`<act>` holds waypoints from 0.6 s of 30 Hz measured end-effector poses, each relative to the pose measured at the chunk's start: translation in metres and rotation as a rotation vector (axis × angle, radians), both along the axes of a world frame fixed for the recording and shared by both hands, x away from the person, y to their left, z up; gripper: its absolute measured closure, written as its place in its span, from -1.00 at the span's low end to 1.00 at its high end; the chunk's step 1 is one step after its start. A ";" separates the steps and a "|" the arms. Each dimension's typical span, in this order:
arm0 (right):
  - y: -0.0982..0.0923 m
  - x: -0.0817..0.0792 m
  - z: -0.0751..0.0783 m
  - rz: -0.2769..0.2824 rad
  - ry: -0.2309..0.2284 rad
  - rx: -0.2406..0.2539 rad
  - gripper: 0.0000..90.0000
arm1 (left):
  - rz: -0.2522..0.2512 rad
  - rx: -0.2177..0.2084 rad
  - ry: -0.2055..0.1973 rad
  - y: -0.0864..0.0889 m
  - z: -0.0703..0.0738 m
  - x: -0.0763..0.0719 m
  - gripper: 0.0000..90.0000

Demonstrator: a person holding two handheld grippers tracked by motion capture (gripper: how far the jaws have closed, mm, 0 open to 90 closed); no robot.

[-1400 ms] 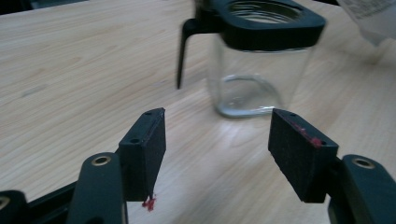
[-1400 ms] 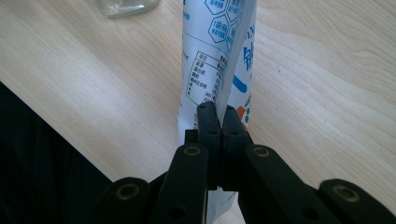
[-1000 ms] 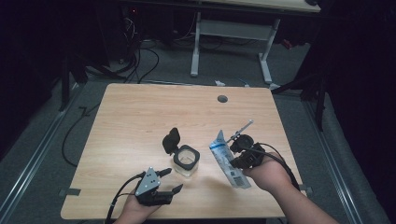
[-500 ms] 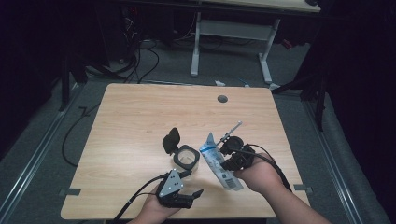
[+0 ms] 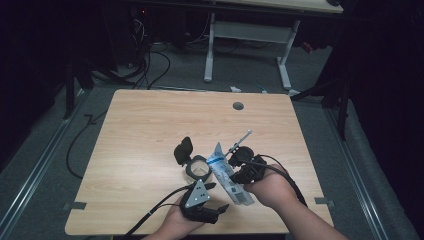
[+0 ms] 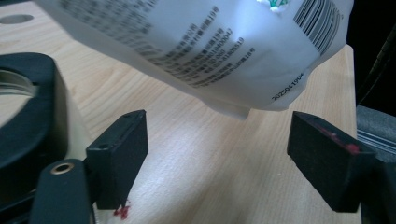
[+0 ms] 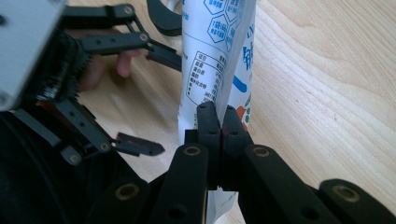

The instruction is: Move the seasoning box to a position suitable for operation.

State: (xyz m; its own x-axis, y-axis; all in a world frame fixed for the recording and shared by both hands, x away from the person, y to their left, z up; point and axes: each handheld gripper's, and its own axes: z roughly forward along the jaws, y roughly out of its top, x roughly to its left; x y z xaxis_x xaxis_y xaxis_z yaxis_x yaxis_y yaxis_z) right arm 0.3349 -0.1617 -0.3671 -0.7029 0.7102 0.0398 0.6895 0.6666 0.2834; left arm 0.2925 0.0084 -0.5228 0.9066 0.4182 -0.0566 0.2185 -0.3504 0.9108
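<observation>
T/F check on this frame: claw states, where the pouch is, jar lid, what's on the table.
1. The right claw is shut on the pouch. True.
2. The left claw is clamped on the pouch. False: its jaws stand wide apart, with the pouch's lower end above and beyond them, untouched.
3. The jar has its flip lid open. True.
4. The pouch lies flat on the table. False: the right claw holds it up off the wood, beside the jar.
5. The left claw is at the table's far edge. False: in the high view it is at the near edge, just short of the jar.
</observation>
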 end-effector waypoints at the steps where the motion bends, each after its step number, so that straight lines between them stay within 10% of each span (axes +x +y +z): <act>1: 0.002 0.000 0.001 0.006 -0.002 -0.002 1.00 | -0.001 0.001 0.000 -0.001 0.000 0.000 -0.56; 18: 0.020 -0.001 0.007 0.037 -0.008 0.025 1.00 | -0.009 0.003 0.010 -0.013 0.000 -0.002 -0.30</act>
State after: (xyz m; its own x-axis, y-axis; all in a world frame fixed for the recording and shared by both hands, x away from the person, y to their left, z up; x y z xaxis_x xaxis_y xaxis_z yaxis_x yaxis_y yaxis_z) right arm 0.3340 -0.1419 -0.3601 -0.7291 0.6825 0.0518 0.6621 0.6841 0.3061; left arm 0.2907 -0.0043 -0.5232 0.9096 0.4105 -0.0642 0.2245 -0.3555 0.9073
